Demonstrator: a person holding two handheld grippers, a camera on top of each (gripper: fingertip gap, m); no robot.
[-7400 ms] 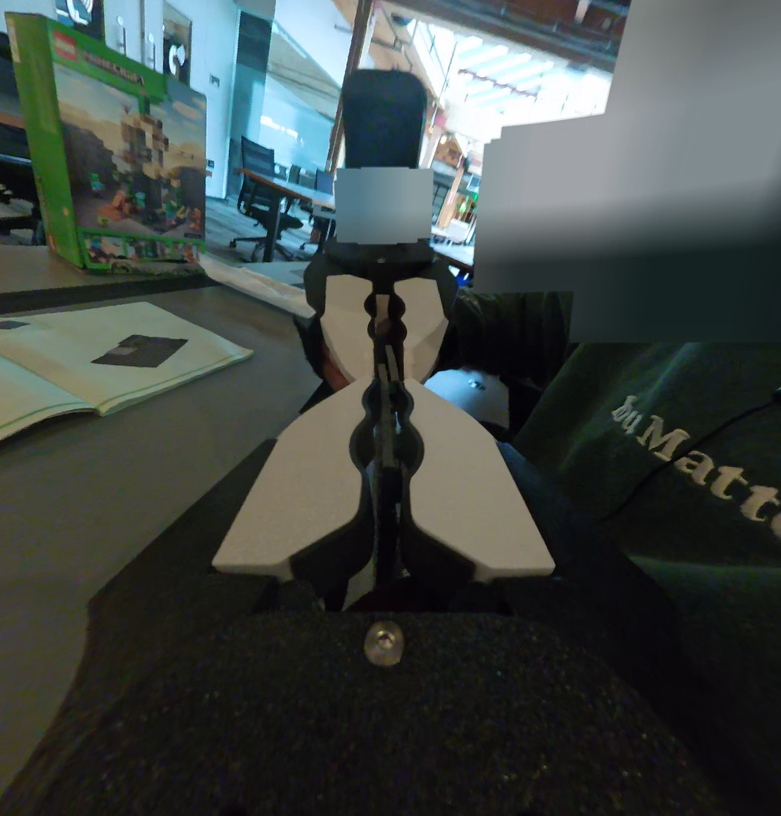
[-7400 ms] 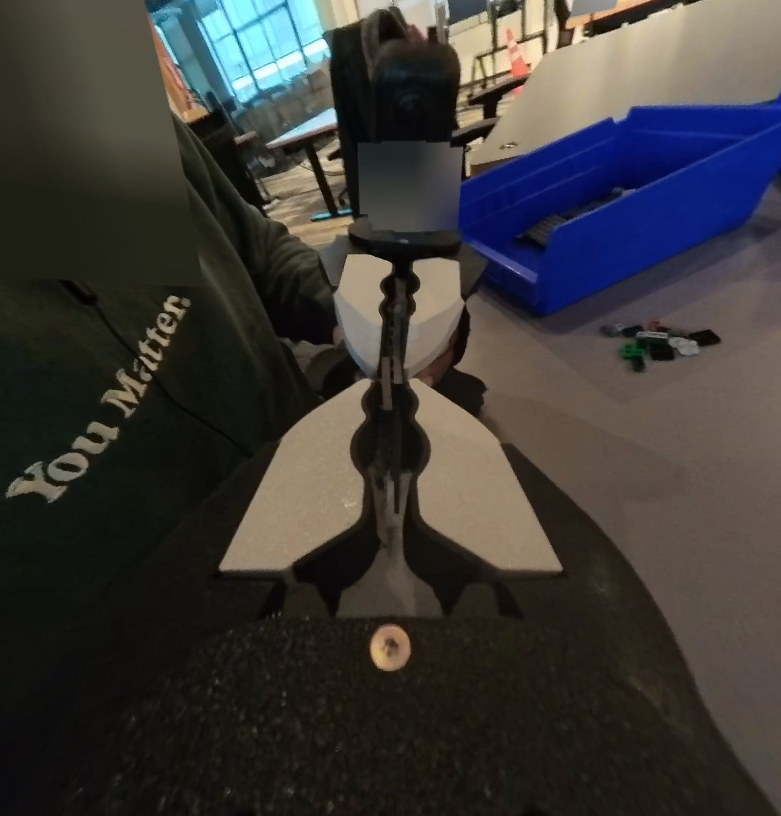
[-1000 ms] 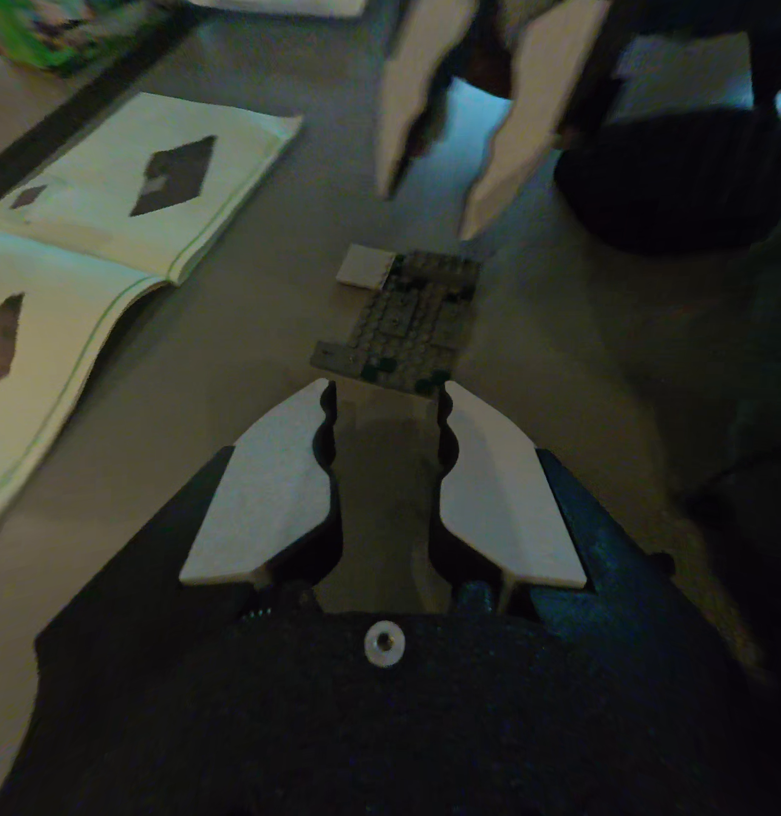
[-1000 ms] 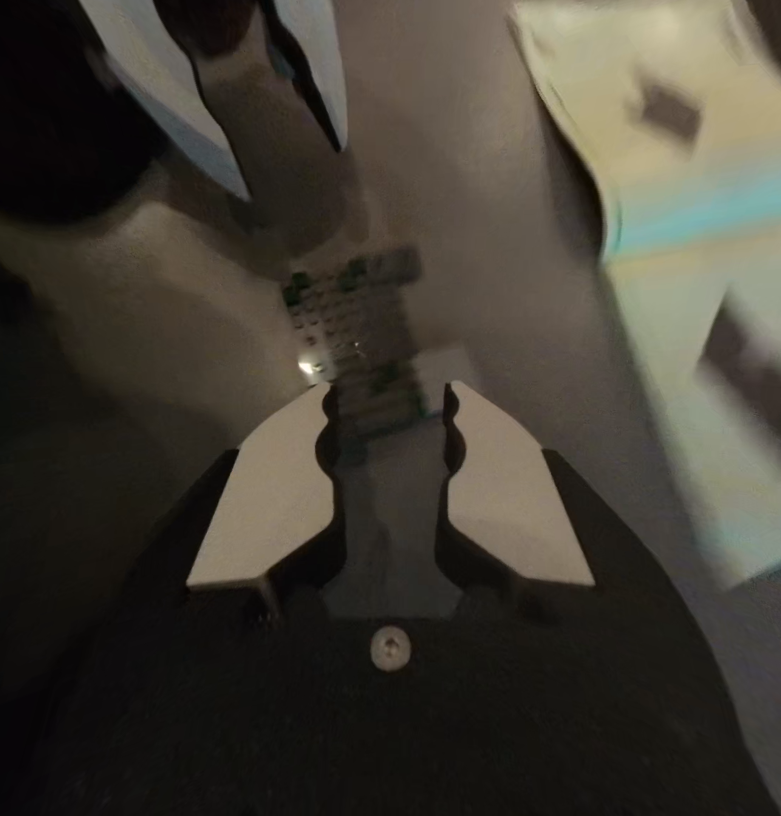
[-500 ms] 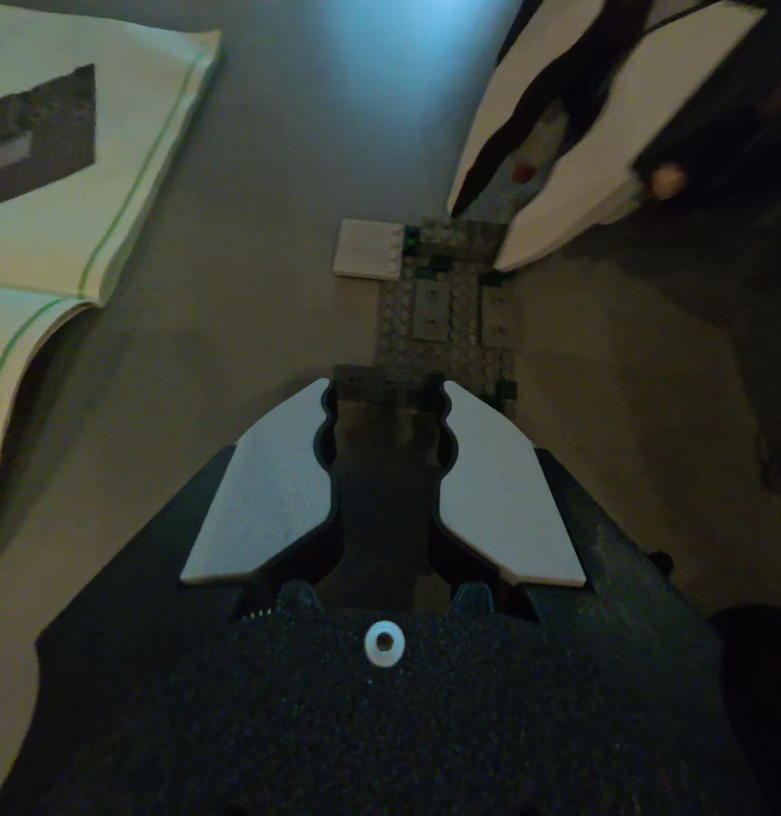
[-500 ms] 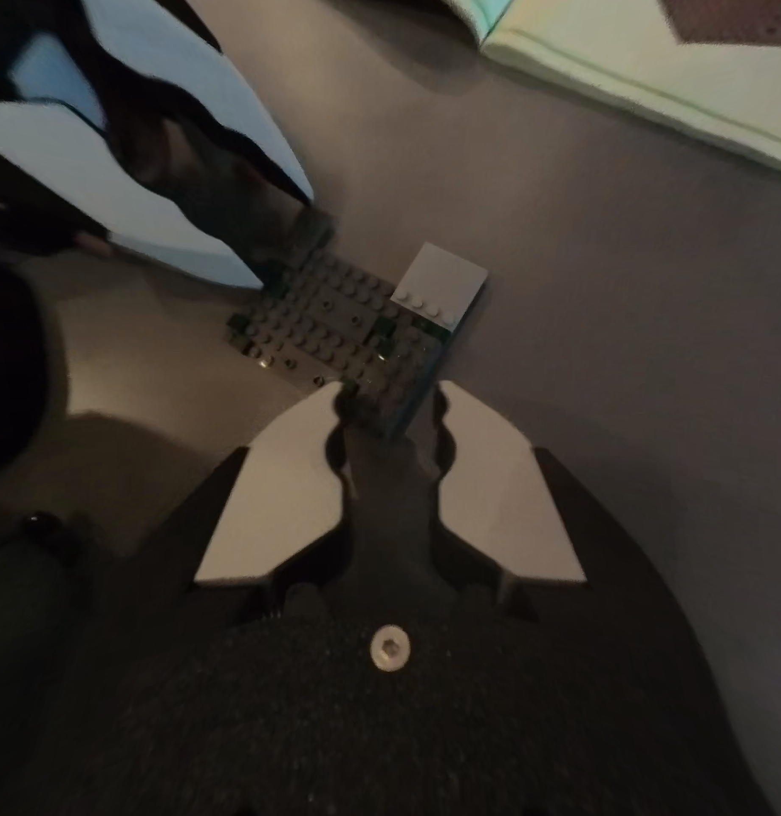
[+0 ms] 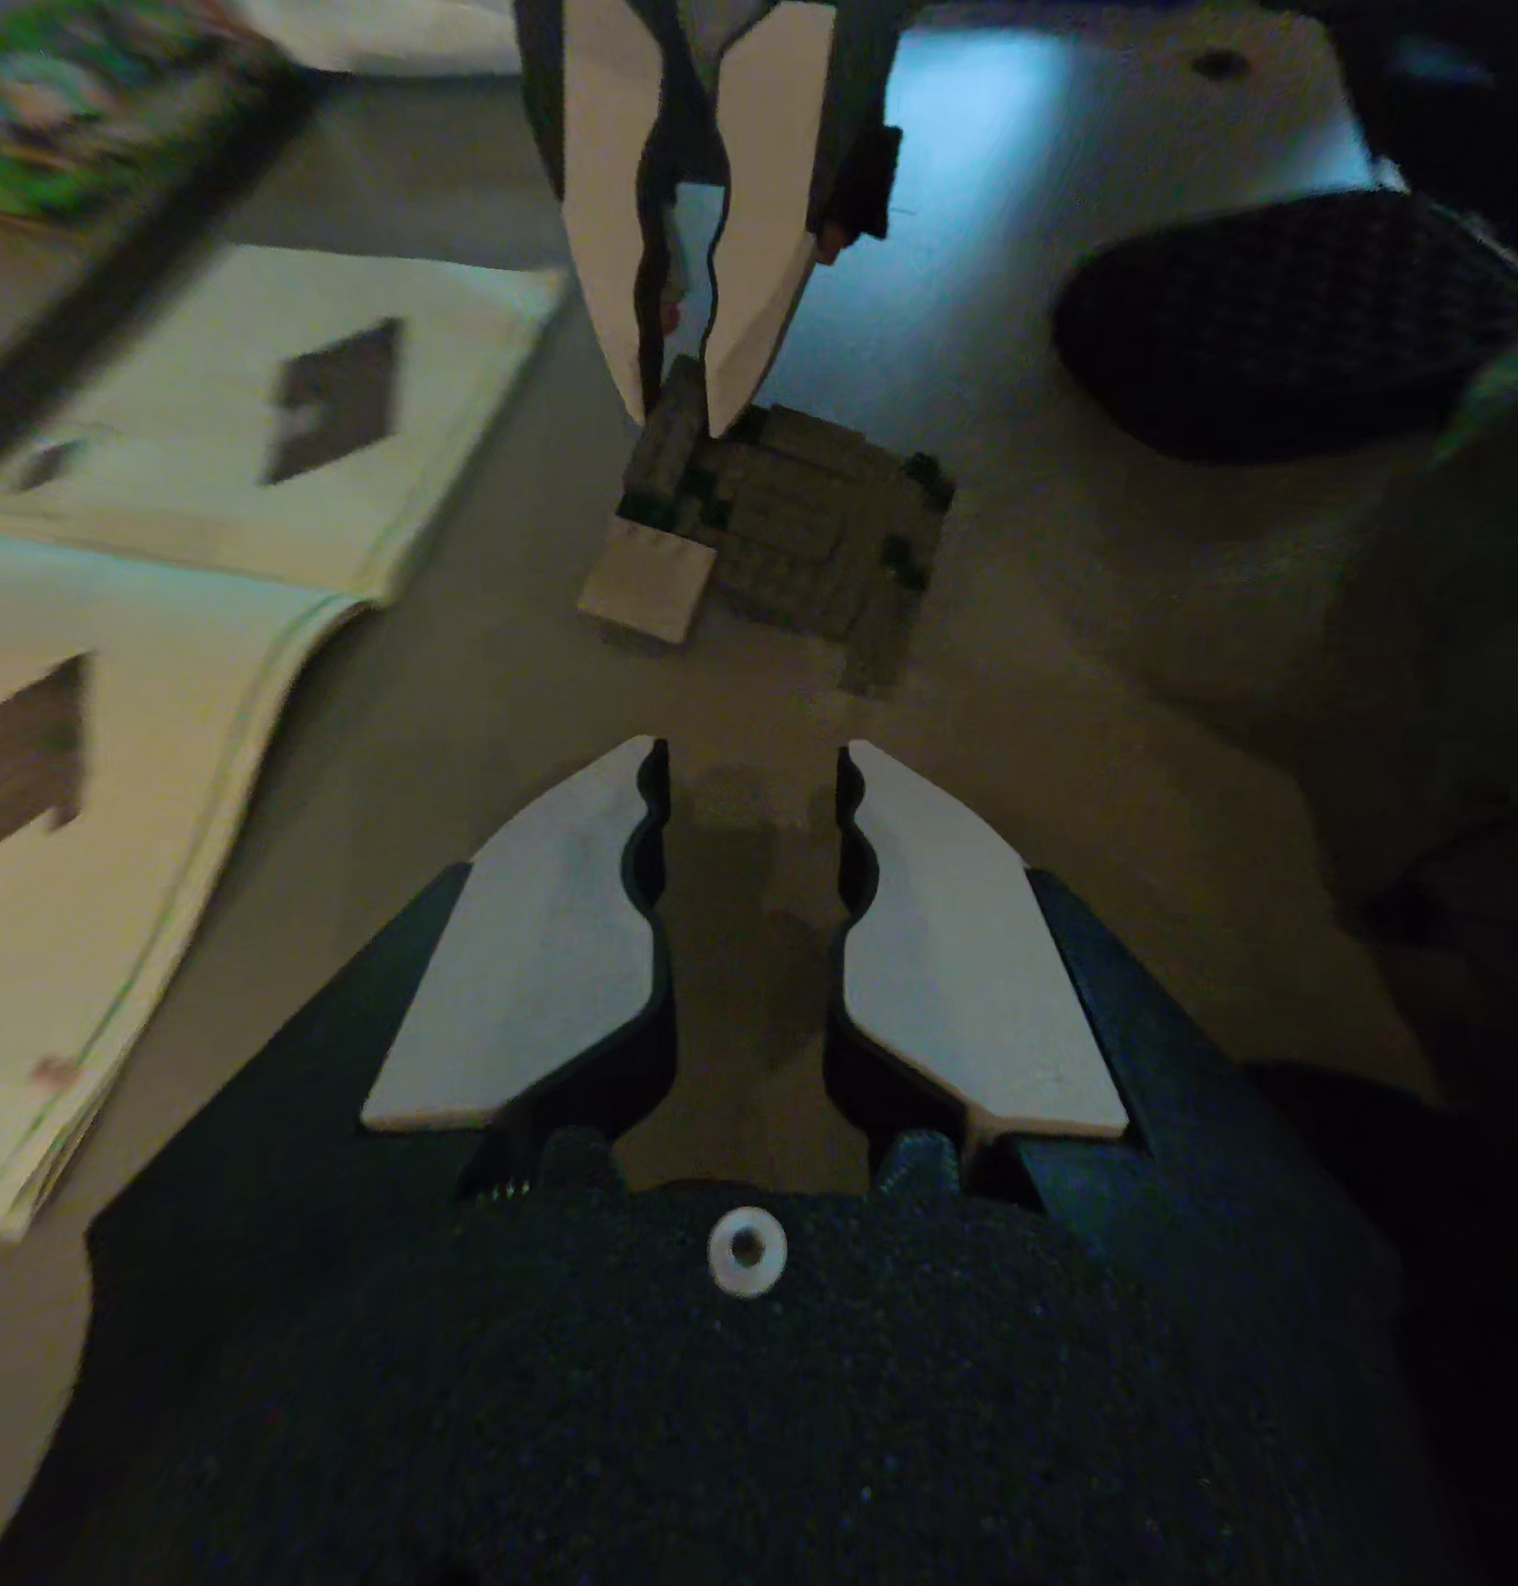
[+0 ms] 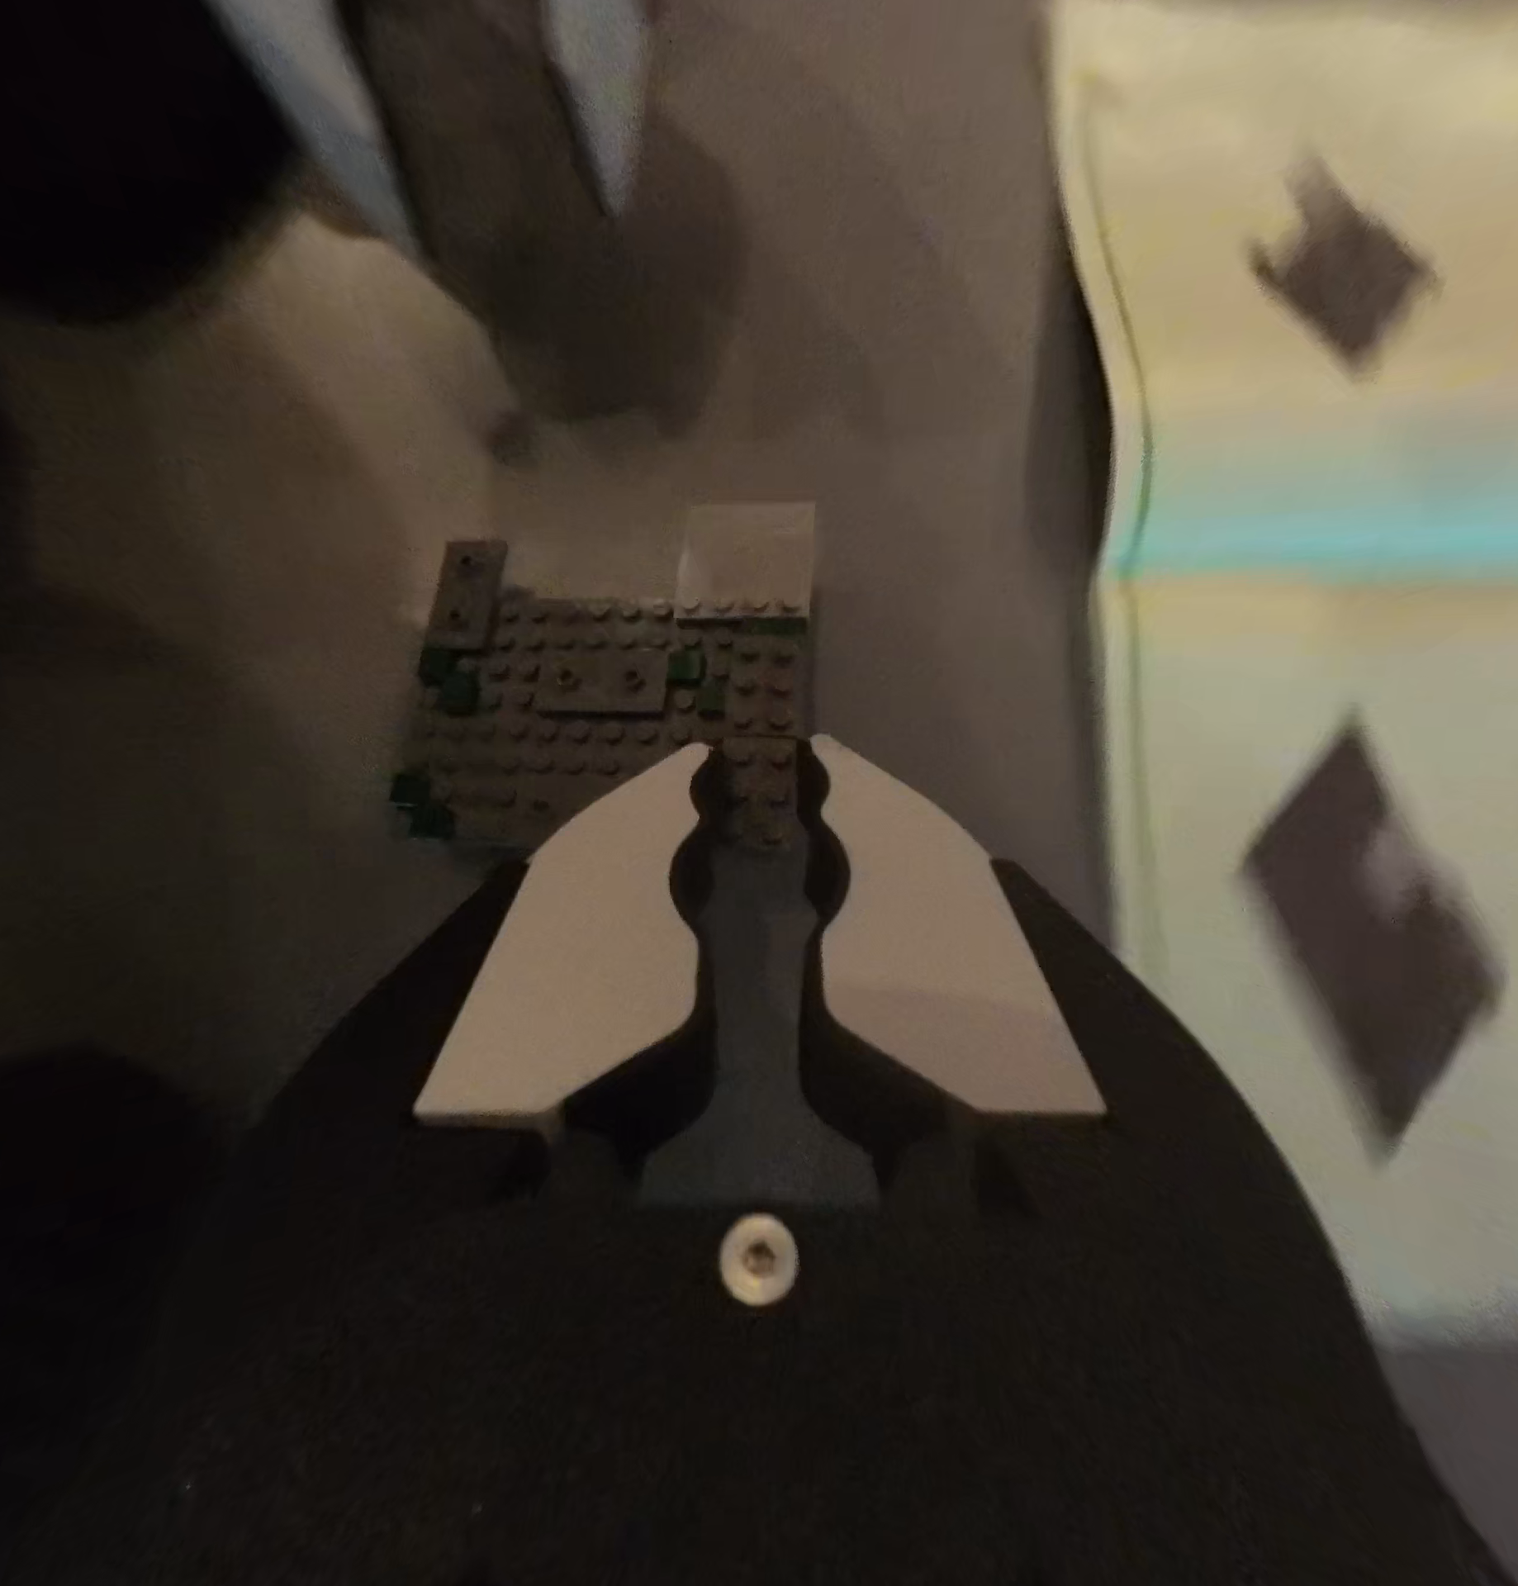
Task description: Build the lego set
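A flat grey lego plate assembly (image 7: 807, 532) with small green pieces and a white tile (image 7: 648, 584) at one corner lies on the grey table, between the two grippers. My right gripper (image 8: 760, 745) is shut on a narrow grey studded strip at the assembly's edge (image 8: 567, 738). In the left wrist view the right gripper (image 7: 680, 420) comes in from the top, and the assembly looks tilted up at that side. My left gripper (image 7: 747, 747) is open and empty, a short way back from the assembly. The white tile (image 8: 749, 558) lies beyond the gripped strip.
An open instruction booklet (image 7: 223, 429) lies left of the assembly; it is at the right in the right wrist view (image 8: 1296, 601). The green lego box (image 7: 69, 103) stands at the far left. A dark rounded shape (image 7: 1288, 326) sits at the right. The gap from one gripper's tips to the other's is roughly 12 cm.
The right gripper has closed on the edge strip of the assembly, which has turned and tipped up. The left gripper has drawn back from it and stays open.
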